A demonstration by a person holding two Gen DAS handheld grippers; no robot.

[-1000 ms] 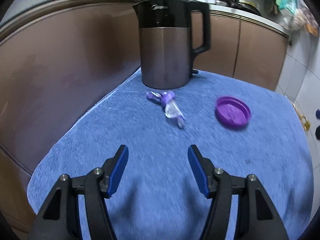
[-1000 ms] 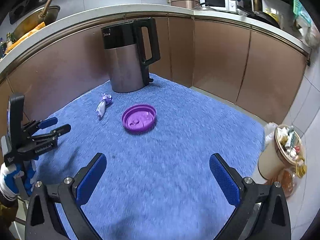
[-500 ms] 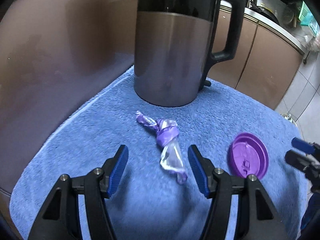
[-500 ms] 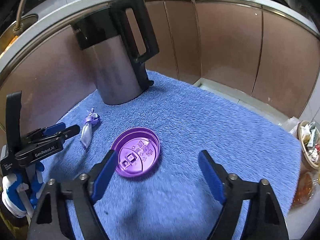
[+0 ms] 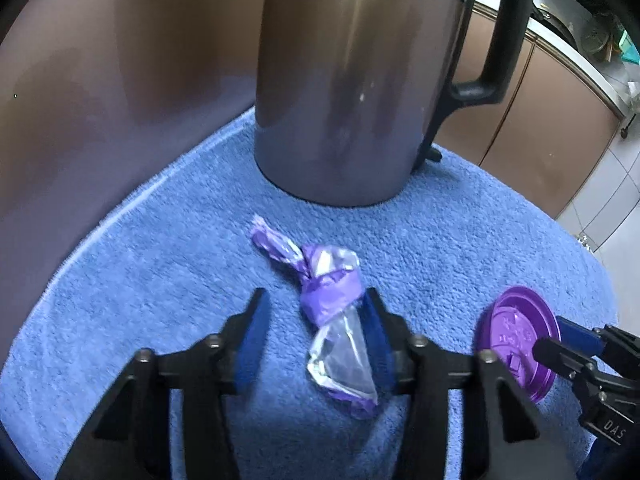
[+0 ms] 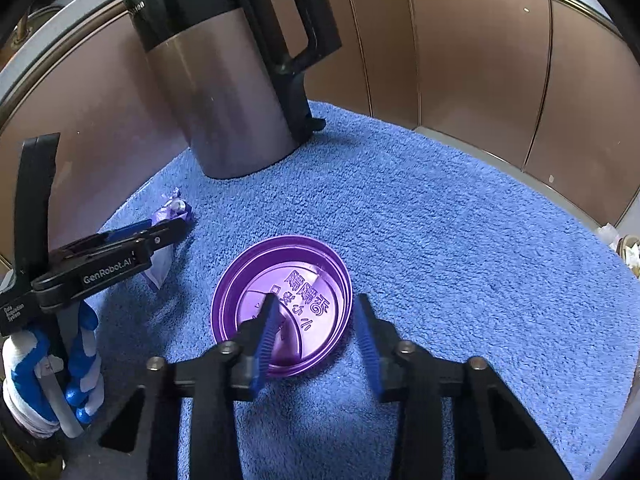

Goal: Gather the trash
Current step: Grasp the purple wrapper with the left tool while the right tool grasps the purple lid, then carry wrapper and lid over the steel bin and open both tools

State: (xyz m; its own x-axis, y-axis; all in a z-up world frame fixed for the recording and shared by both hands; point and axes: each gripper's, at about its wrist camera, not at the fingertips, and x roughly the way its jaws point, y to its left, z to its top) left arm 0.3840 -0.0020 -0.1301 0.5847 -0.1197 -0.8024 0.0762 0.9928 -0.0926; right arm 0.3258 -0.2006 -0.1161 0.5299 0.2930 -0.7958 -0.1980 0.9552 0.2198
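Wrapper (image 5: 334, 320) between spread left tongs (image 5: 312, 324); lid (image 6: 282, 306) under spread right tongs (image 6: 316, 328).

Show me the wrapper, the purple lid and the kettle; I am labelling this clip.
wrapper (image 5: 329, 295): left wrist view, on its purple knotted middle.
purple lid (image 6: 304, 280): right wrist view, on its embossed centre.
kettle (image 5: 340, 92): left wrist view, on its steel body.

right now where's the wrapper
On the blue towel before the kettle, between the open left jaws, left of the purple lid; wrapper.
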